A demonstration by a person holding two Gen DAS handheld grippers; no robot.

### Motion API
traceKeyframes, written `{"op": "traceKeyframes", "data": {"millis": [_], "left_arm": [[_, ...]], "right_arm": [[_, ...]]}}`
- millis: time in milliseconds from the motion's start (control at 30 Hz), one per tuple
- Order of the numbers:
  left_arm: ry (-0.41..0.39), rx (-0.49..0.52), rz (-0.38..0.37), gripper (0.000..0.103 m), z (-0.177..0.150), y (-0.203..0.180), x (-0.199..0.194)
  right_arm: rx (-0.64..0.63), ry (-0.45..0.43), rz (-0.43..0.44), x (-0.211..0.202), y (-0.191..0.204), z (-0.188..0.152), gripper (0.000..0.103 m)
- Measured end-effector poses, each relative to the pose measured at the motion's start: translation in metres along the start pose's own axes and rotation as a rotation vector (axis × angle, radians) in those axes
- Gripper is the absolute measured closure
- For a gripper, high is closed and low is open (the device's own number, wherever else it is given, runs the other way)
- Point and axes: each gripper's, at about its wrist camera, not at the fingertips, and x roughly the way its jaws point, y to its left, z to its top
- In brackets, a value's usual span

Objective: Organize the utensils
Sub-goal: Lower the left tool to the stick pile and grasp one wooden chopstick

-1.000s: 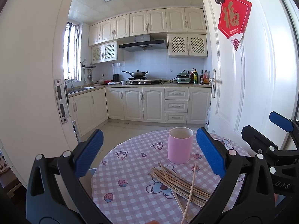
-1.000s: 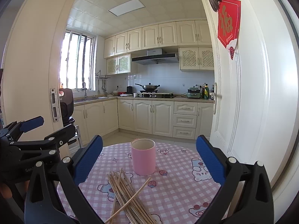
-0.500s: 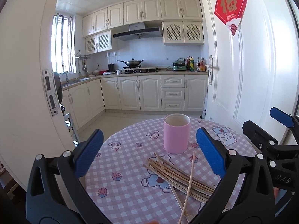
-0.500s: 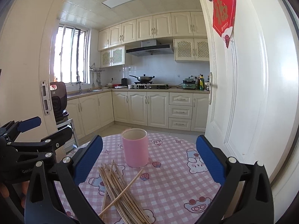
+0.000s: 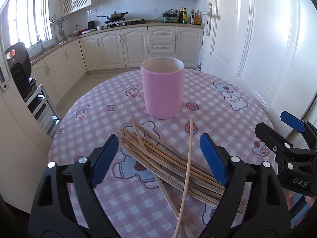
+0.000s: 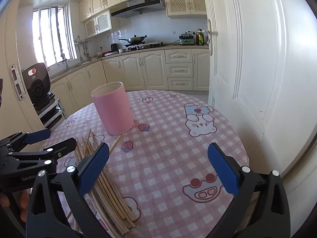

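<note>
A pink cup (image 5: 162, 87) stands upright and empty on the round table with a pink checked cloth (image 5: 218, 103). In front of it lies a loose pile of wooden chopsticks (image 5: 168, 158), one pale stick crossing the others. My left gripper (image 5: 158, 154) hovers over the pile with its jaws closing; the sticks lie below and between them, untouched by the pads. My right gripper (image 6: 158, 164) is open over bare cloth, to the right of the chopsticks (image 6: 107, 182) and nearer than the cup (image 6: 112, 111). Each gripper shows in the other's view, the right gripper (image 5: 275, 125) and the left gripper (image 6: 53, 138).
A white door (image 5: 257, 39) stands close to the table's right side. A black appliance on a metal rack (image 5: 17, 69) sits past the table's left edge by a door frame. Kitchen cabinets (image 5: 134, 47) line the far wall beyond open floor.
Both grippers have come down and tipped toward the table, so the cup and chopsticks look closer and larger. The left gripper's jaws have narrowed.
</note>
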Motion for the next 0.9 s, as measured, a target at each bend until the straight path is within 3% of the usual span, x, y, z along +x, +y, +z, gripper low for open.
{"op": "traceKeyframes", "data": {"millis": [67,100,367,467,533,633,900], "left_arm": [[0.053,0.008,-0.014,0.041,0.000,-0.005,0.017],[0.065,0.010,-0.025,0.043,0.000,-0.007,0.023],[0.139,0.080,-0.032,0.049,0.006,-0.032,0.056],[0.191,0.076,-0.044,0.069,0.006,-0.032,0.074],[0.205,0.061,-0.060,0.073,0.005,-0.030,0.081],[0.206,0.027,-0.073,0.096,0.004,-0.024,0.084],[0.115,-0.030,-0.085,0.097,0.008,0.019,0.042]], "right_arm": [[0.003,0.026,-0.007,0.007,-0.003,-0.004,0.015],[0.007,0.036,0.000,0.011,-0.005,-0.007,0.021],[0.045,0.107,0.069,0.032,-0.017,-0.010,0.031],[0.037,0.122,0.084,0.035,-0.014,-0.011,0.033],[0.033,0.128,0.094,0.036,-0.013,-0.012,0.034],[0.036,0.134,0.108,0.038,-0.011,-0.012,0.034],[0.007,0.146,0.178,0.037,0.002,-0.002,0.034]]}}
